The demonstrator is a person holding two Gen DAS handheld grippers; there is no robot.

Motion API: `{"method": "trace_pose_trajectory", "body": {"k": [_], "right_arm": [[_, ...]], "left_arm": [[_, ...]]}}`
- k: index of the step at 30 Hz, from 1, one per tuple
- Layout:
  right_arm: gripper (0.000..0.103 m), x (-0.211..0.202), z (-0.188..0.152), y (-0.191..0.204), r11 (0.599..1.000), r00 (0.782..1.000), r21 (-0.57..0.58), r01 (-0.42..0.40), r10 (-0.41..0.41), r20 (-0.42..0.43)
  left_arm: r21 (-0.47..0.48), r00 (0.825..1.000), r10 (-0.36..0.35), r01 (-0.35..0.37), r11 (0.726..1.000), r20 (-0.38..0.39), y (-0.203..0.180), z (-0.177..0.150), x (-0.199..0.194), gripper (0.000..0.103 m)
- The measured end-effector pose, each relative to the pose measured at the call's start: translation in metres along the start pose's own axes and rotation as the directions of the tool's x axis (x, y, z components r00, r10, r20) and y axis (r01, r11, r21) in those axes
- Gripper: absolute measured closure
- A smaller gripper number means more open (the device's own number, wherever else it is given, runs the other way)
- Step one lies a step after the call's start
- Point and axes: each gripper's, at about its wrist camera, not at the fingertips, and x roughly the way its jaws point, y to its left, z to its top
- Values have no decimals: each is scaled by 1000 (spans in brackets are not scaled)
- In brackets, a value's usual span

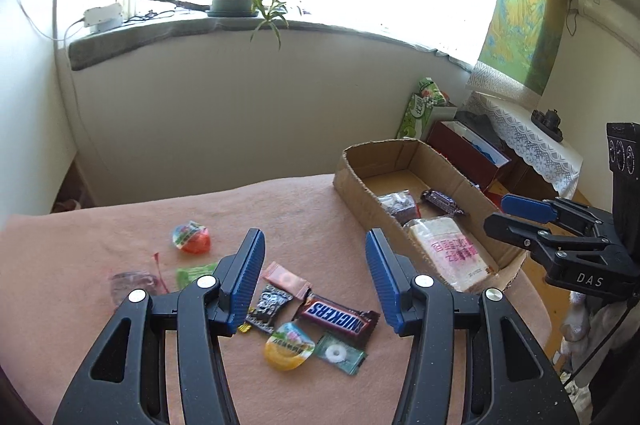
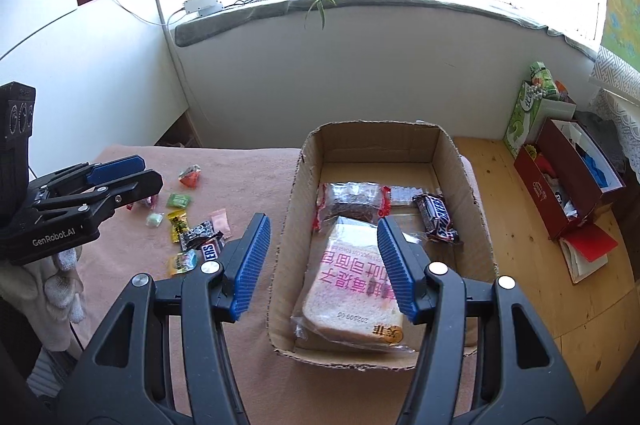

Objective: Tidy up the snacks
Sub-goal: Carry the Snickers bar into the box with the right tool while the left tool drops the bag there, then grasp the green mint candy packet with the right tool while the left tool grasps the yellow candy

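Both grippers (agape) above box (image 2: 288, 225) rim

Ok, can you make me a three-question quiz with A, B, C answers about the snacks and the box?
1. Where is the bagged bread?
A. in the cardboard box
B. on the windowsill
C. on the floor

2. How many Snickers bars can be seen in all?
A. one
B. two
C. four

3. What is the left hand-held gripper doing?
A. squeezing a candy
B. holding the box
C. open, holding nothing

Answers:
1 A: the bagged bread lies inside the cardboard box.
2 B: one Snickers bar lies on the pink cloth, another in the box.
3 C: the left hand-held gripper has its jaws spread above the loose snacks, nothing between them.
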Motion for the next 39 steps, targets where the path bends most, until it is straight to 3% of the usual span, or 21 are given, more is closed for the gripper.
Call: {"method": "trace_pose_trajectory", "body": {"k": [7,13,16,20,33,39], "right_arm": [[45,-1,-22,59,991,994,-73,-109,107,-31],[45,18,-54,92,985,985,-81,-151,143,-97],[45,34,-73,99,986,979,-50,-158,150,-140],[64,56,-89,104,987,970,-43,-154,143,-195],[65,87,-86,107,990,965,-38,-138,126,-231],[65,92,-84,106,990,966,-47,-133,119,-229]], "left_arm": [[-48,998,54,-56,997,-38,39,-31,-15,51],[-90,995,26,-35,995,-93,52,-57,-13,51],[-99,993,-3,-9,995,-119,49,-68,-7,51],[-86,987,-36,23,996,-155,41,-77,5,51],[-124,969,-105,78,989,-224,42,-81,41,52],[-94,967,-104,84,992,-233,39,-80,49,52]]}}
